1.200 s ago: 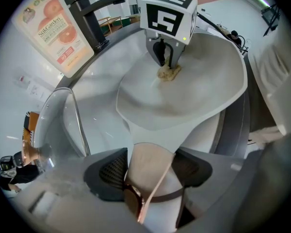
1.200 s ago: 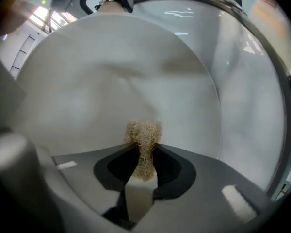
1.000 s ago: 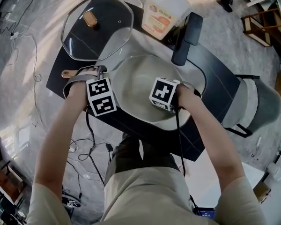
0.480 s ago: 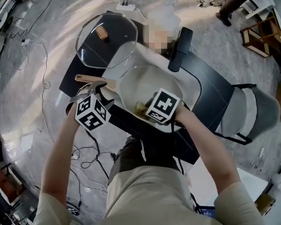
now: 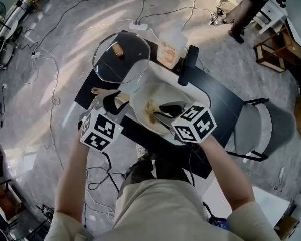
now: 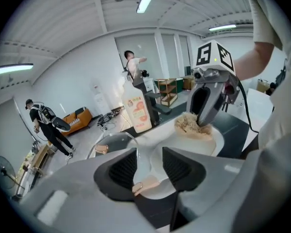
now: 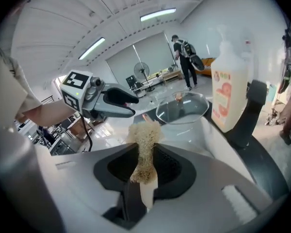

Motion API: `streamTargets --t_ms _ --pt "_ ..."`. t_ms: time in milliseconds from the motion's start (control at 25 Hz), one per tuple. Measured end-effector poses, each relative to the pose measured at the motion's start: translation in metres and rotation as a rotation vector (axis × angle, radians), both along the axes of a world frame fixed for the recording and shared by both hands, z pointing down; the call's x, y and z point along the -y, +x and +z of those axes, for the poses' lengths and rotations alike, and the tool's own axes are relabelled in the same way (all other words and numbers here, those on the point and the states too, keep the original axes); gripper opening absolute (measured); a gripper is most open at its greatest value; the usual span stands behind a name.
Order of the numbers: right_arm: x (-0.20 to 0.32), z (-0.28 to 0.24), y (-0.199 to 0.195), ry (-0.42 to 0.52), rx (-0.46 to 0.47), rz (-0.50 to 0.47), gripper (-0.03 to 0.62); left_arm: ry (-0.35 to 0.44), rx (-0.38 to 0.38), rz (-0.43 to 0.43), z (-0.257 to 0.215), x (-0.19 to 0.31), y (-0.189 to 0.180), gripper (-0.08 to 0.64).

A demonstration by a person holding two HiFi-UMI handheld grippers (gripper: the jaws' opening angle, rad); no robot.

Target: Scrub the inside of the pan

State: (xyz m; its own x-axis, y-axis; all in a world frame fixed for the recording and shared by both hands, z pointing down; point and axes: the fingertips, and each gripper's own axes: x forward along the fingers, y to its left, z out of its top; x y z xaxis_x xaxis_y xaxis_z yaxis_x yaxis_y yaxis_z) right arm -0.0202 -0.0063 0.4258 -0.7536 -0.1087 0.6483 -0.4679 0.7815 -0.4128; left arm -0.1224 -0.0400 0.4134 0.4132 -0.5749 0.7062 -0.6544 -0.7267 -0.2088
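The cream pan (image 5: 183,95) sits on a black table (image 5: 226,102), its black handle (image 5: 185,64) pointing away. My right gripper (image 5: 165,112) reaches in over the near rim, shut on a tan fibre scrubber (image 7: 144,144) whose tip (image 5: 150,110) rests on the pan's floor. The left gripper view shows that scrubber (image 6: 191,124) too. My left gripper (image 5: 110,103) is at the pan's left rim. Its jaws are closing around a small wooden handle (image 6: 145,184), and a gap still shows between the pads.
A glass lid (image 5: 121,58) with a wooden knob lies behind the left gripper. A soap bottle (image 5: 170,46) stands at the back beside the black handle. A grey chair (image 5: 263,127) is at the table's right. Cables (image 5: 98,167) trail over the floor. People stand far off.
My right gripper has drawn back to the near right rim, and the scrubber now shows on the pan's floor. My left gripper has shifted off the pan to the wooden handle at its left.
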Motion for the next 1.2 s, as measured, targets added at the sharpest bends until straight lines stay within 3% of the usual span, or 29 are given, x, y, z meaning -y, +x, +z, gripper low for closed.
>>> streamTargets --t_ms 360,640,920,1080,1200 --pt "0.019 -0.121 0.016 0.298 0.177 0.236 0.101 0.163 -0.17 -0.088 -0.098 0.002 0.009 0.104" --pt "0.025 -0.189 0.04 0.475 0.263 0.37 0.101 0.284 -0.263 -0.067 -0.159 -0.011 0.026 0.067" --pt "0.013 -0.25 0.057 0.71 0.244 0.418 0.103 0.38 -0.355 -0.081 -0.207 -0.021 0.029 0.041" --pt "0.004 -0.278 0.061 0.789 0.258 0.436 0.103 0.407 -0.442 -0.144 -0.232 -0.026 0.027 0.031" --pt "-0.003 -0.293 0.061 0.818 0.281 0.44 0.103 0.441 -0.453 -0.128 -0.242 -0.031 0.026 0.024"
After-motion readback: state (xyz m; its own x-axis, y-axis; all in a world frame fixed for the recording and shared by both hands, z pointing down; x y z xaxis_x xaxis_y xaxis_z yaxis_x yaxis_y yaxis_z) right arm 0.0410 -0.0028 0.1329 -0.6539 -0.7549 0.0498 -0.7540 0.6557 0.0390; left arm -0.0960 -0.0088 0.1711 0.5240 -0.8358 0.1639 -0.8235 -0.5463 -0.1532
